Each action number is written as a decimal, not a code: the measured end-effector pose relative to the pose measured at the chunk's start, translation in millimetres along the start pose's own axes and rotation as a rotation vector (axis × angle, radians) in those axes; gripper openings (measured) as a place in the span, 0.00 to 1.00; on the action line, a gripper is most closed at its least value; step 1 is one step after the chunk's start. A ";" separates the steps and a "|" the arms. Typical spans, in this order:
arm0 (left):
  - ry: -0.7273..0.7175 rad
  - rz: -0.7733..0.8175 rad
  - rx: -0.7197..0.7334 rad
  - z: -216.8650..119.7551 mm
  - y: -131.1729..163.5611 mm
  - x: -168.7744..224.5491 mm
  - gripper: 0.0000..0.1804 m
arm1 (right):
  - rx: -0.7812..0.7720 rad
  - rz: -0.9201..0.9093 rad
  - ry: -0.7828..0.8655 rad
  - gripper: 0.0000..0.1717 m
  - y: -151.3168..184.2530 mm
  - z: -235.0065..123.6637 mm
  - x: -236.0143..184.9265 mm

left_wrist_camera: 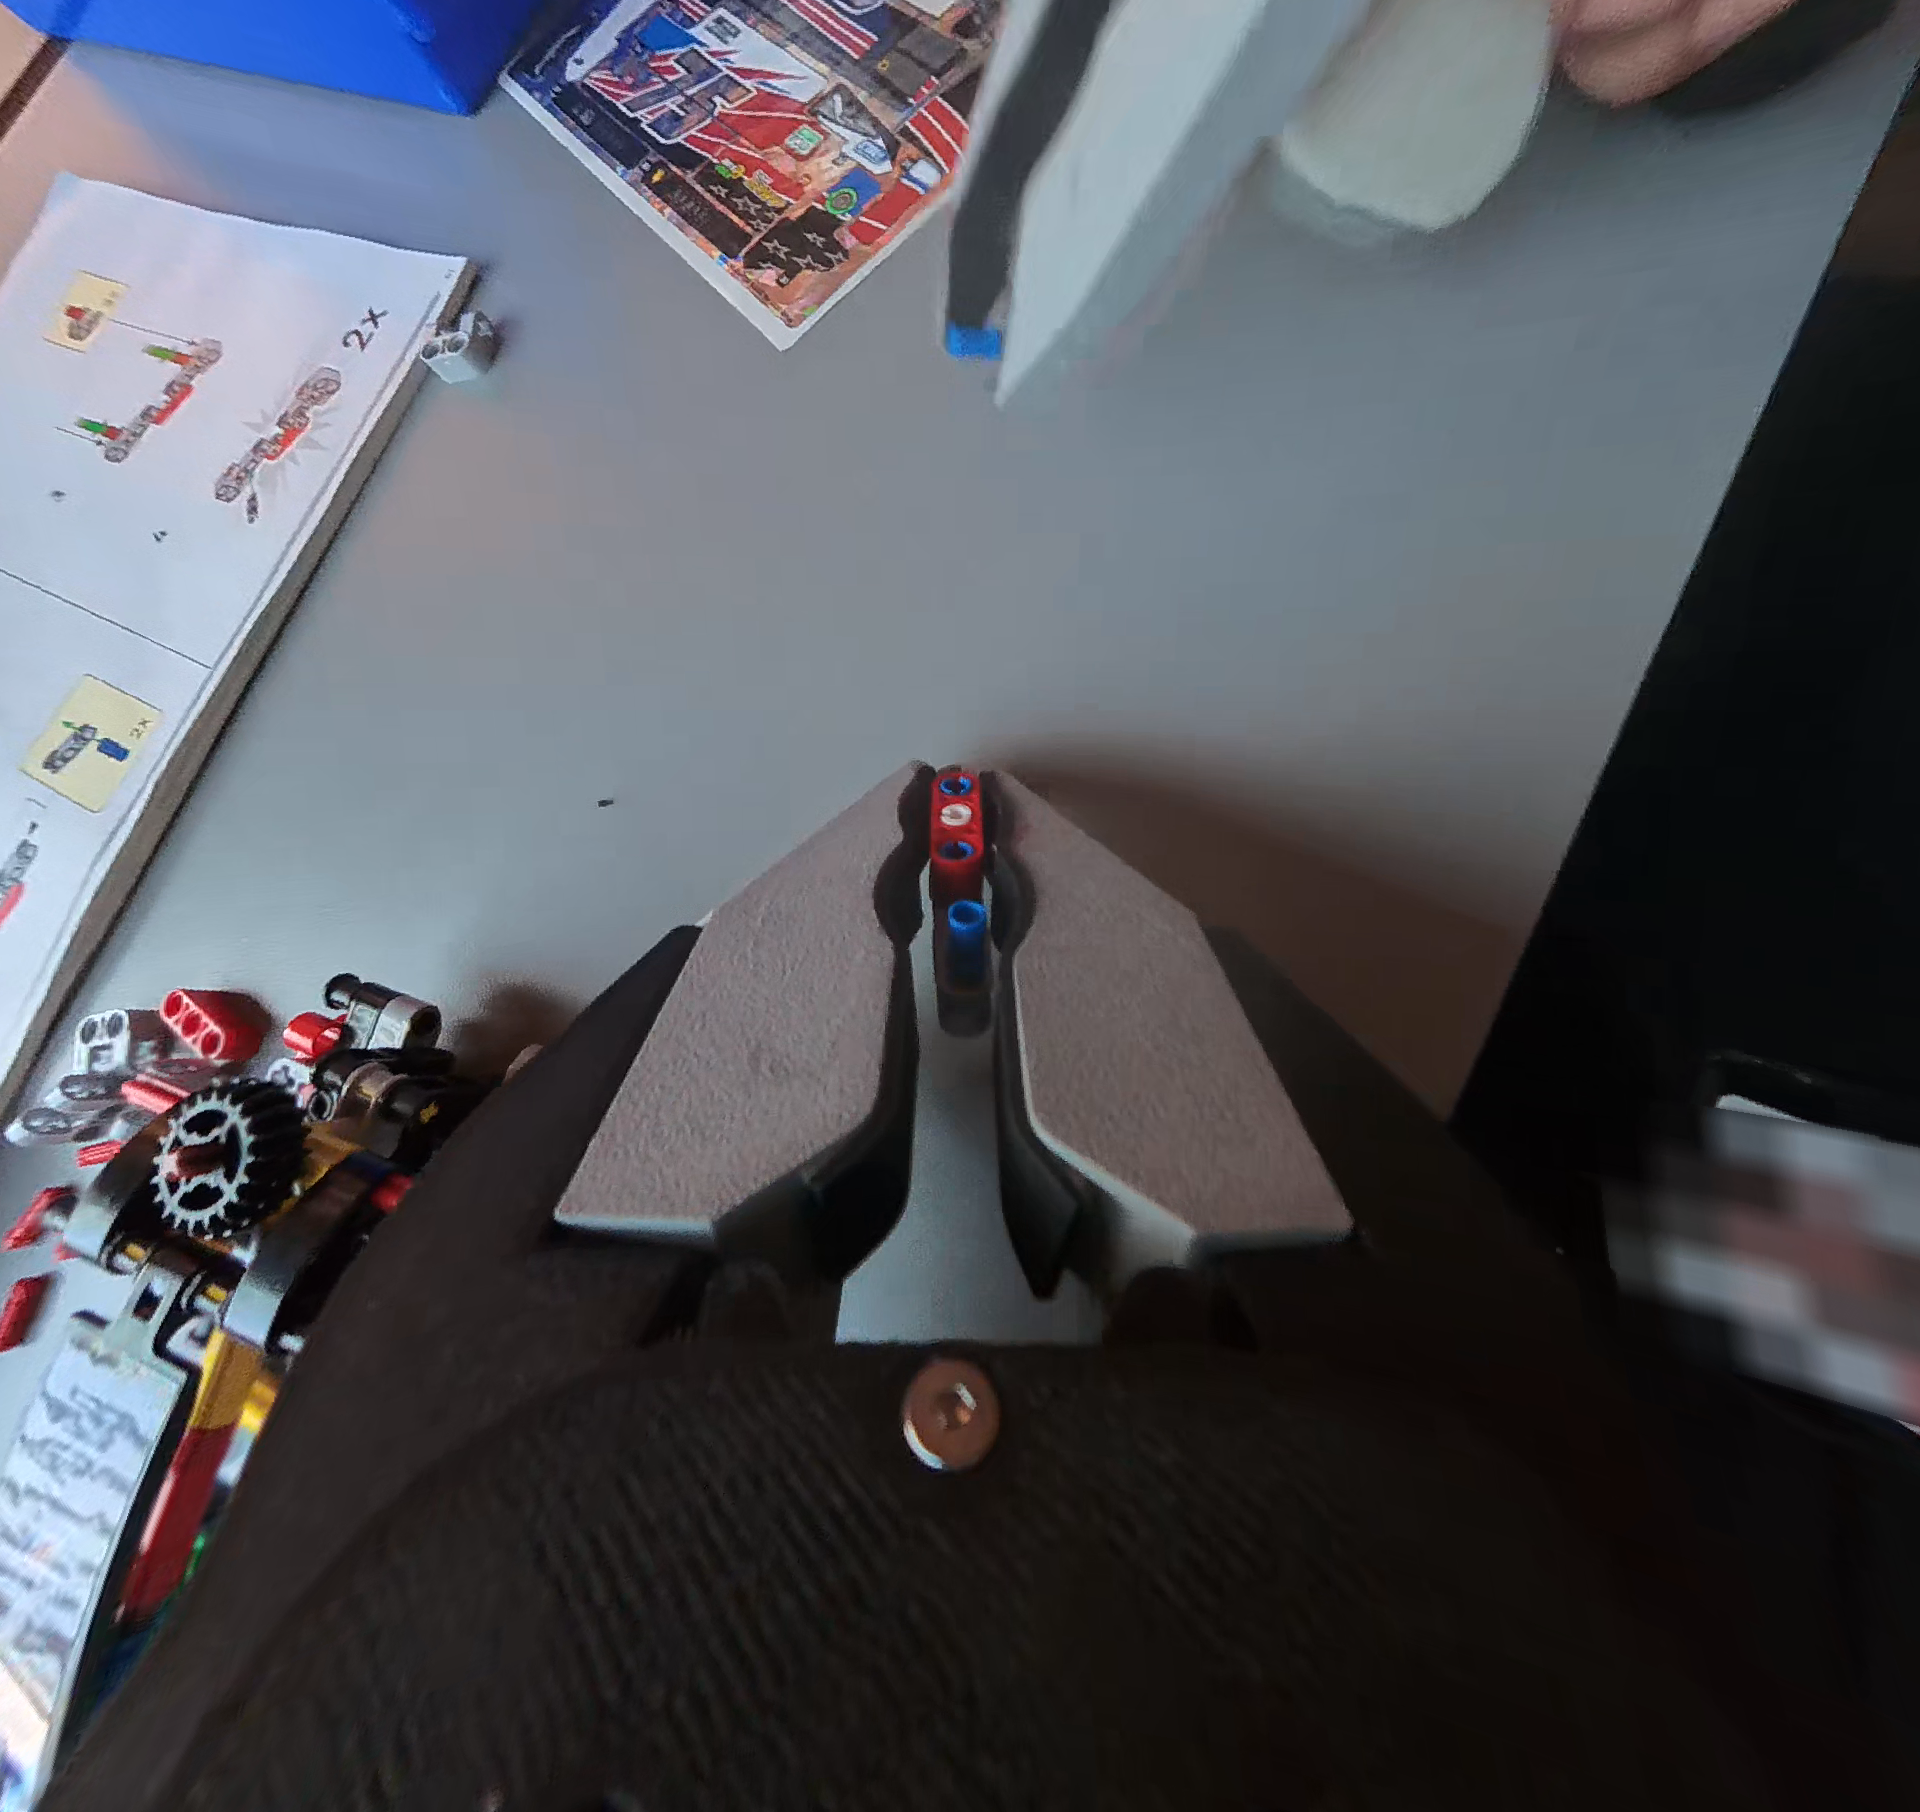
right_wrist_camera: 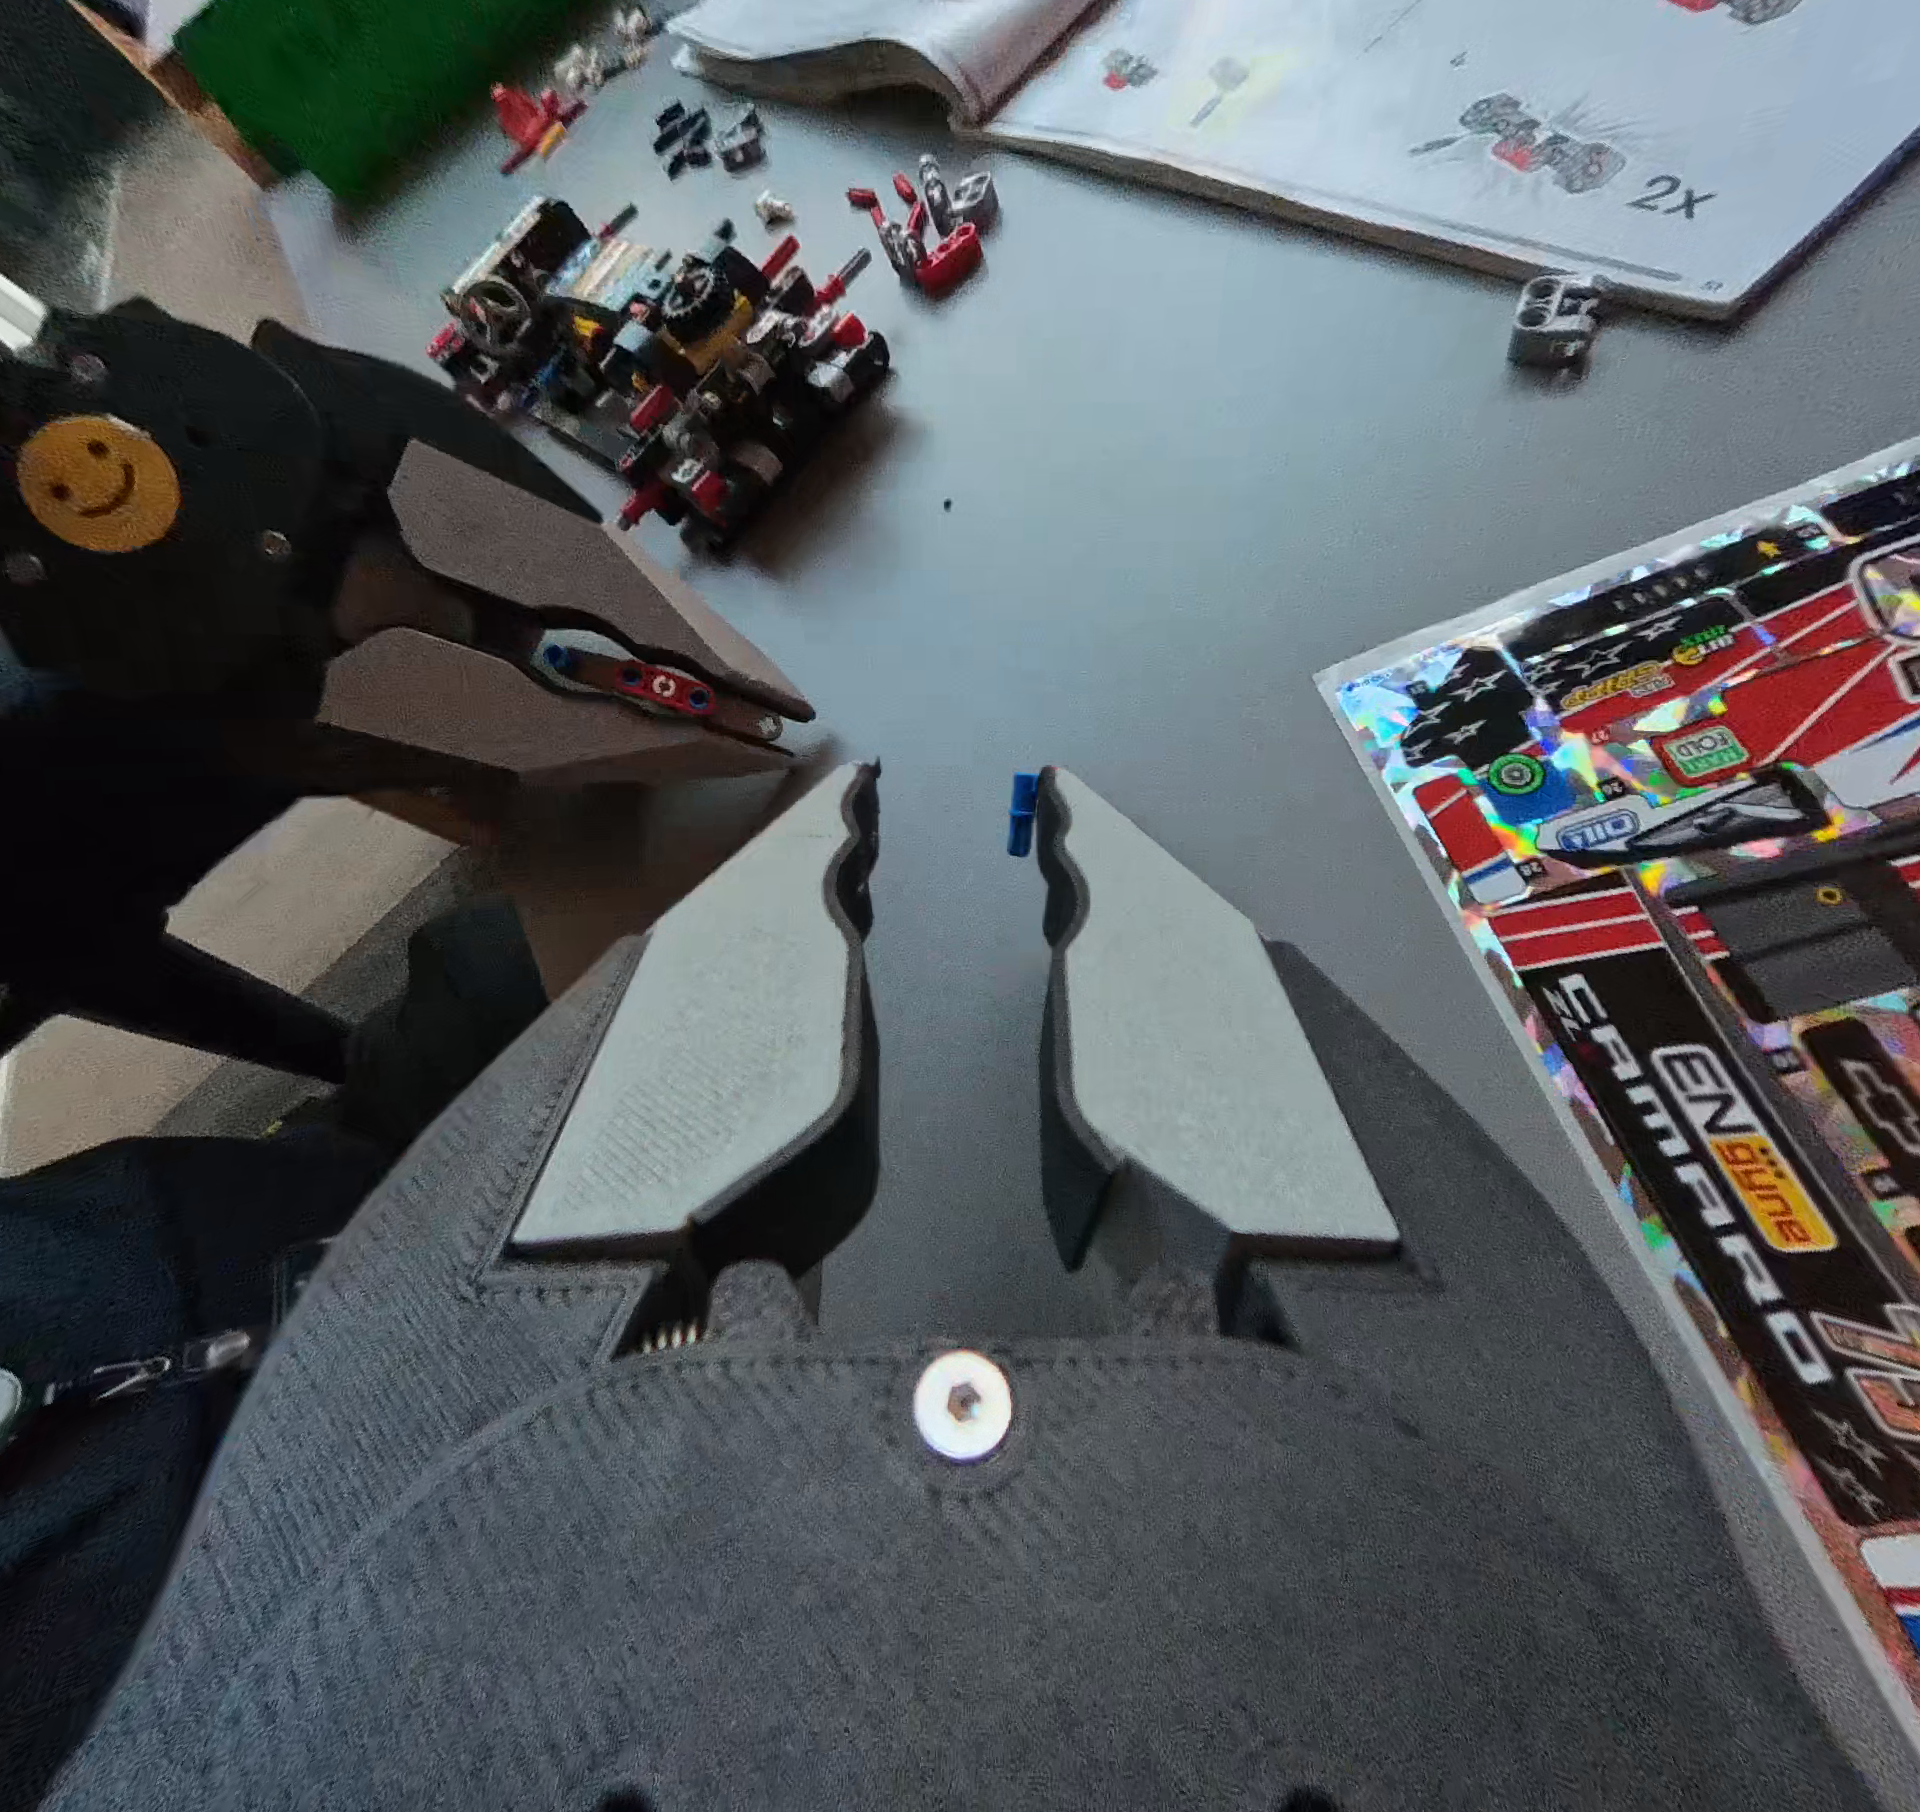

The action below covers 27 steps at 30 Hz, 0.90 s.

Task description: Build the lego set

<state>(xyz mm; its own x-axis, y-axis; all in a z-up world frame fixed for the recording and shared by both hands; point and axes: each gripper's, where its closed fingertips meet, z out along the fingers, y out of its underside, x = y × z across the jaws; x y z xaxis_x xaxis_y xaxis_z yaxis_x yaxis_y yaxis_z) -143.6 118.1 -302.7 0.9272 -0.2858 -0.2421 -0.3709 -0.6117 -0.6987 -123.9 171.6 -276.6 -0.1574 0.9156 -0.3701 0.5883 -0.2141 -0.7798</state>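
A: Mid-worktop, bare grey patch. The left gripper is nearly closed, both pads pressed on a short red beam with three holes, blue pins seated in the outer two and a pale one in the middle. Another blue pin stands behind it between the fingers.

B: The right gripper has its jaws well apart. A loose blue pin rests against the inner face of one fingertip only; the other pad is clear of it. Not a grasp.

A: Risk, as a judgement: that pin looks merely stuck or leaning. Any tilt or jolt could drop it onto the worktop, where it could roll toward the sticker sheet at the right edge.

B: Second risk: the two grippers sit near each other. A careless approach could knock the beam askew in the left pads, since it is pinched on its narrow sides.

A: View differences. The right wrist view shows the left gripper side-on, beam lying lengthways in the jaws, plus the half-built model and the open instruction booklet toward the far edge.

B: The left wrist view shows the holes end-on, and the right gripper blurred at the far right, a speck of blue at its tip. Whether a pad presses on it cannot be told from there.
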 end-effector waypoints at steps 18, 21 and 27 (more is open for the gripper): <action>-0.042 0.012 -0.006 1.3 1.1 -4.3 0.03 | -0.055 -0.028 0.075 0.15 10.5 0.6 15.8; -0.040 0.010 -0.005 1.5 1.2 -4.5 0.03 | -0.060 -0.003 0.083 0.10 9.6 -0.9 18.2; -0.052 -0.003 -0.009 1.7 2.0 -7.4 0.03 | 0.294 0.060 0.060 0.16 -35.1 -55.5 18.9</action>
<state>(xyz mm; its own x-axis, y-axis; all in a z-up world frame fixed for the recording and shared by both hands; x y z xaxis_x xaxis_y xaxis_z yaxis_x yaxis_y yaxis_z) -151.1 120.3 -303.4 0.9296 -0.2455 -0.2749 -0.3686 -0.6189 -0.6936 -103.5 215.3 -228.2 -0.0770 0.9150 -0.3961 0.3393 -0.3495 -0.8733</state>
